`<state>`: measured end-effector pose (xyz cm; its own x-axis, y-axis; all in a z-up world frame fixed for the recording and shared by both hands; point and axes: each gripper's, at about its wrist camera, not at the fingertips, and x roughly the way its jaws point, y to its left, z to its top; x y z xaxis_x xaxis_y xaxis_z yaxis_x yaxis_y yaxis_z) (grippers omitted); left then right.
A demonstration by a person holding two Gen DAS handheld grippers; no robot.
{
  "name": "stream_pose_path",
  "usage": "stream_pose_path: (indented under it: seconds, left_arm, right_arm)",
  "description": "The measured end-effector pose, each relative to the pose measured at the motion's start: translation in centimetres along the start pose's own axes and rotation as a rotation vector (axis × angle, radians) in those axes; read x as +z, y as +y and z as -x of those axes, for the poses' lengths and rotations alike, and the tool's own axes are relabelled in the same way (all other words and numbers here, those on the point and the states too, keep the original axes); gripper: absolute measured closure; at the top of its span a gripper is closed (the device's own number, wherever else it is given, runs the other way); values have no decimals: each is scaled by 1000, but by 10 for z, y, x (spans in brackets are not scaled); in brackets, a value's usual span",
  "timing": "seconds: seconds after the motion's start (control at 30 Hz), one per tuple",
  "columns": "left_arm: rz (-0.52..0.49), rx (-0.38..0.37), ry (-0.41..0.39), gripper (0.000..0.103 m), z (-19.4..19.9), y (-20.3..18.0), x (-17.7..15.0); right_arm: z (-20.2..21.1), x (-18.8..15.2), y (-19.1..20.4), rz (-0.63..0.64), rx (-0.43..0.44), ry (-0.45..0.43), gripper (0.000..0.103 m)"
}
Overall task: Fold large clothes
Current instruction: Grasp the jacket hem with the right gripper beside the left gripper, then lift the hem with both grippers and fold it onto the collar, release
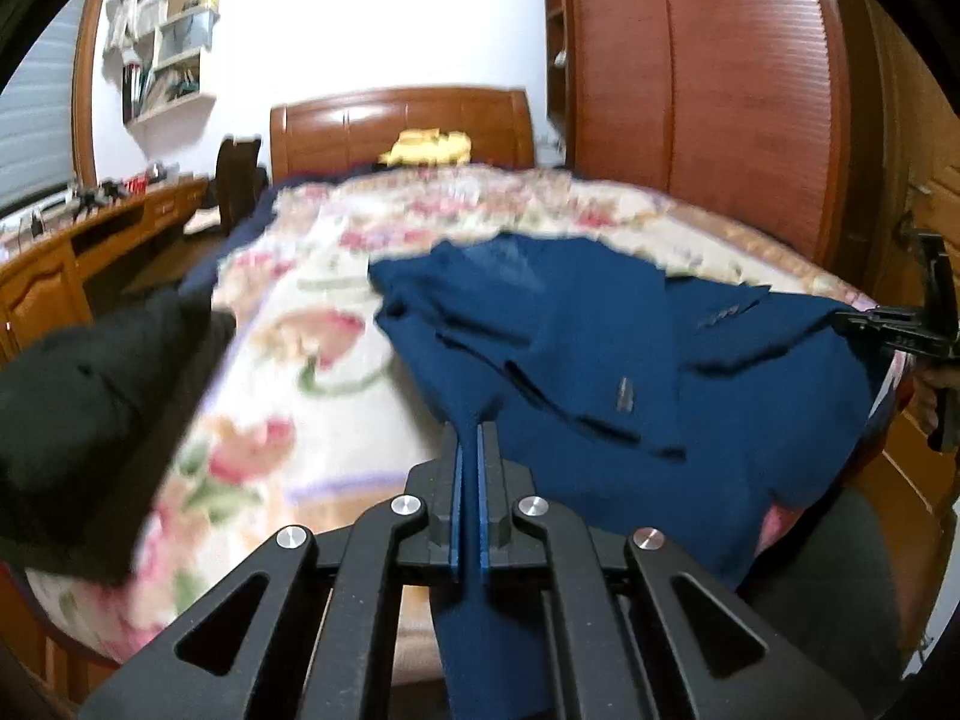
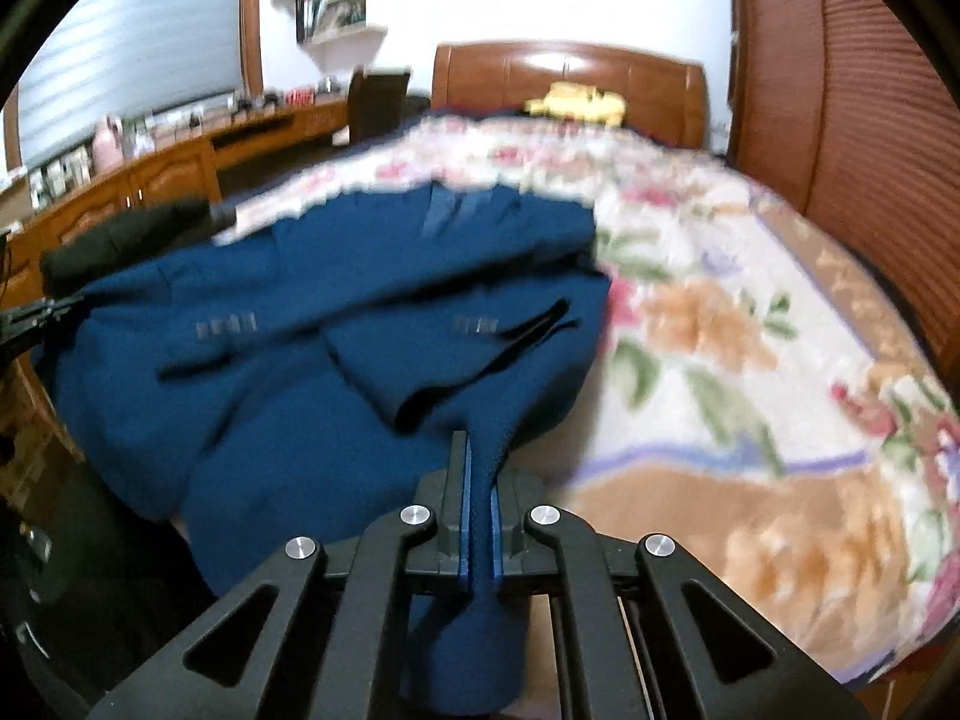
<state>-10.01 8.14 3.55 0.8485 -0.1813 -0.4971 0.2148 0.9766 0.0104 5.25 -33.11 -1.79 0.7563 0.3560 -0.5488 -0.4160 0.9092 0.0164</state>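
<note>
A dark blue suit jacket [image 1: 600, 348] lies crumpled on the near end of the bed, partly hanging over the foot edge. My left gripper [image 1: 470, 438] is shut on a pinch of its hem. My right gripper [image 2: 478, 450] is shut on another part of the jacket [image 2: 300, 360], with cloth running down between the fingers. The right gripper also shows at the right edge of the left wrist view [image 1: 900, 330], and the left gripper at the left edge of the right wrist view [image 2: 30, 318]. The frames are blurred.
The bed has a floral blanket [image 1: 312, 324] and a wooden headboard [image 1: 402, 126] with a yellow item [image 1: 429, 147] near it. A black garment [image 1: 90, 420] lies on the bed's left. A wooden wardrobe [image 1: 720, 90] stands right, a desk [image 1: 90, 228] left.
</note>
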Motion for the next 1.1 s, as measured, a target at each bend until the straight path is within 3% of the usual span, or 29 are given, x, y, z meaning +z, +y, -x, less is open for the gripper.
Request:
stream_pose_path:
  seconds: [0.23, 0.73, 0.9, 1.1]
  left_arm:
    - [-6, -8, -115, 101, 32, -1, 40]
    - [-58, -12, -307, 101, 97, -9, 124]
    - [-52, -5, -313, 101, 93, -4, 142]
    - [-1, 36, -223, 101, 32, 15, 146]
  right_arm:
    - [49, 30, 10, 30, 4, -130, 99]
    - [159, 48, 11, 57, 46, -342, 99]
    - [180, 56, 10, 66, 21, -384, 99]
    - [134, 72, 5, 58, -3, -324, 99]
